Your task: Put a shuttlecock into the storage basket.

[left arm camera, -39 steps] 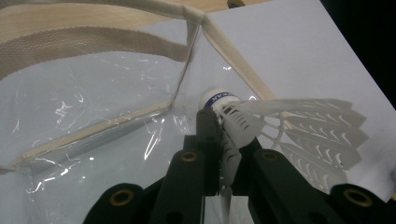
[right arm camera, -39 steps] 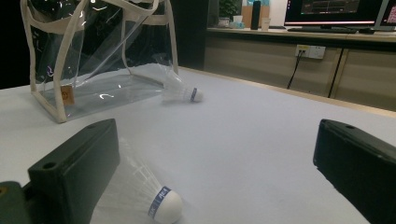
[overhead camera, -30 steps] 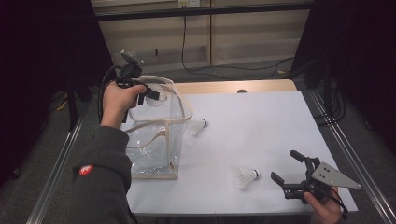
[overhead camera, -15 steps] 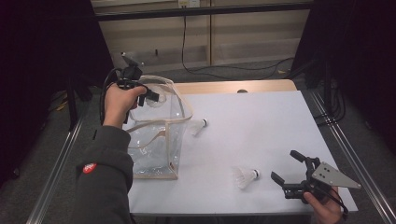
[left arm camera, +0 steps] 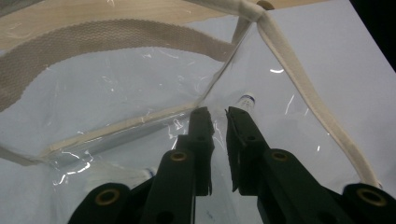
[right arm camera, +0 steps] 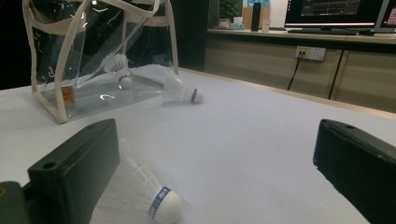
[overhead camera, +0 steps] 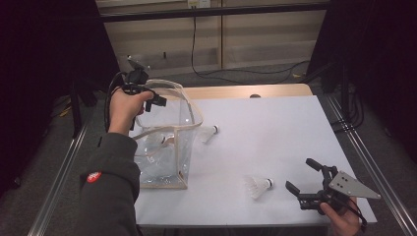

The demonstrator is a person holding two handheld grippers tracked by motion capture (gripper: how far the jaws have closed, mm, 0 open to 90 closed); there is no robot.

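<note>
A clear plastic bag (overhead camera: 167, 147) with beige trim stands at the table's left. My left gripper (overhead camera: 156, 100) is at its upper rim; in the left gripper view its jaws have just been opening and stand a narrow gap apart, with the bag's clear wall (left arm camera: 140, 88) between them. One shuttlecock (overhead camera: 164, 142) lies inside the bag, another shuttlecock (overhead camera: 210, 132) just right of it. A third shuttlecock (overhead camera: 258, 186) lies near the front edge, beside my right gripper (overhead camera: 301, 174), which is wide open; that shuttlecock (right arm camera: 144, 196) sits by the left jaw, not gripped.
The white table top (overhead camera: 275, 128) ends in a wooden strip (overhead camera: 246, 91) at the back. Metal rails (overhead camera: 64, 167) run along both sides. A person's sleeve (overhead camera: 108, 182) reaches along the left edge. Cables lie on the floor behind.
</note>
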